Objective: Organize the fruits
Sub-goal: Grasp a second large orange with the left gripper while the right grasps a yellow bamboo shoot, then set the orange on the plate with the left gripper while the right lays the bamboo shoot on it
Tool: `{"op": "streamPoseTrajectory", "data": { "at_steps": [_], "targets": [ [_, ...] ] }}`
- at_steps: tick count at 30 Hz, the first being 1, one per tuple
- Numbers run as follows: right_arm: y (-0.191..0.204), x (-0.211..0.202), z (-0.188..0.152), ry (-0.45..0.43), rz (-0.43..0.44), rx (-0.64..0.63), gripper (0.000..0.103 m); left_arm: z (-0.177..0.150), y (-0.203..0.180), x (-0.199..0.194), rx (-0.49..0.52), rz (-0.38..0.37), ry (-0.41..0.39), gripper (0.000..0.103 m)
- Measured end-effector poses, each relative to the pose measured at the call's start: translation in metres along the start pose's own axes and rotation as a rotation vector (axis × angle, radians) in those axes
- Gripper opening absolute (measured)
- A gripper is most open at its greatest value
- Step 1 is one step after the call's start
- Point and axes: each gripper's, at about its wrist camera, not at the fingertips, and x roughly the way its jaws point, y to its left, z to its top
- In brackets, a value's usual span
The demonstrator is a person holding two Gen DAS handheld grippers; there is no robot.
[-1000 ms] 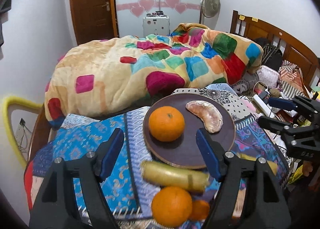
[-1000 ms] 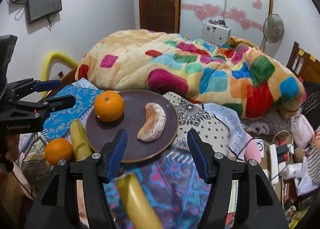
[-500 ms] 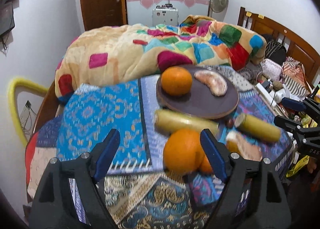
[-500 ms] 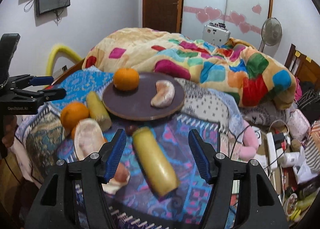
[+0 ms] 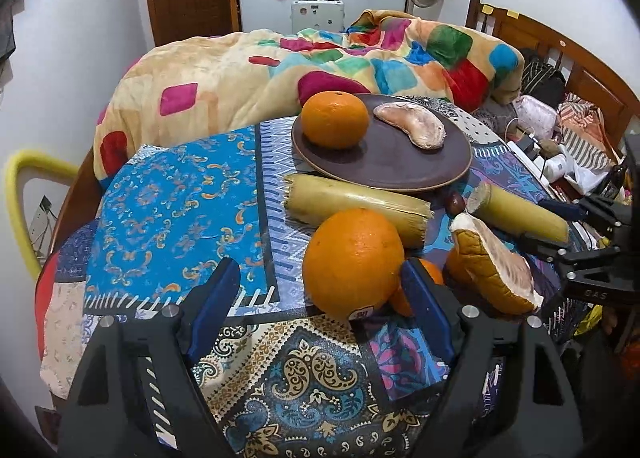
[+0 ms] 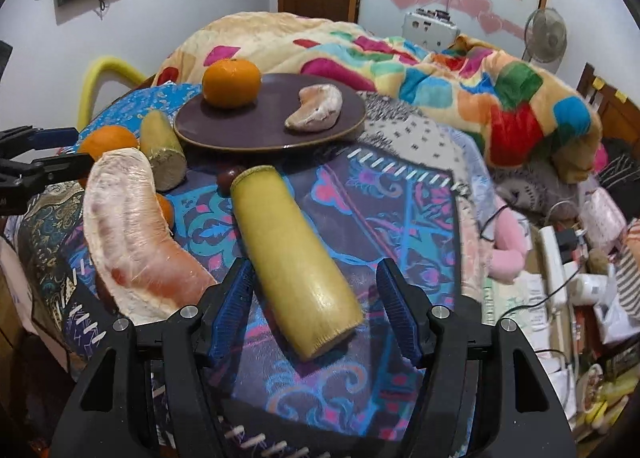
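Note:
A dark round plate holds an orange and a peeled pomelo segment. In front of it lie two yellow cane pieces, a big orange, a large pomelo segment and a small orange. My left gripper is open just short of the big orange. My right gripper is open astride the near end of a cane piece.
The fruit sits on a table under patterned cloths. A bed with a colourful quilt lies behind. Cluttered items and a power strip lie to the right. A yellow chair back stands at left.
Both grippers have pulled back from the plate toward the table's near side. The big orange, the pomelo segment and the cane piece now lie close in front of them. Both stay open.

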Motion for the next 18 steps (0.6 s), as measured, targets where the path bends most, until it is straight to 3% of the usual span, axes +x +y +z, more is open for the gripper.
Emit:
{"op": "streamPoseTrajectory", "data": {
  "at_steps": [9,18],
  "targets": [
    [0.001,-0.014,-0.014,-0.005,0.017,0.001,0.036,-0.006,0.034,-0.017,-0.059,0.044,-0.033,0.072],
    [0.0,-0.02,-0.018,0.017,0.004,0.012,0.035,-0.012,0.064,-0.013,-0.077,0.121,-0.01,0.072]
  ]
}}
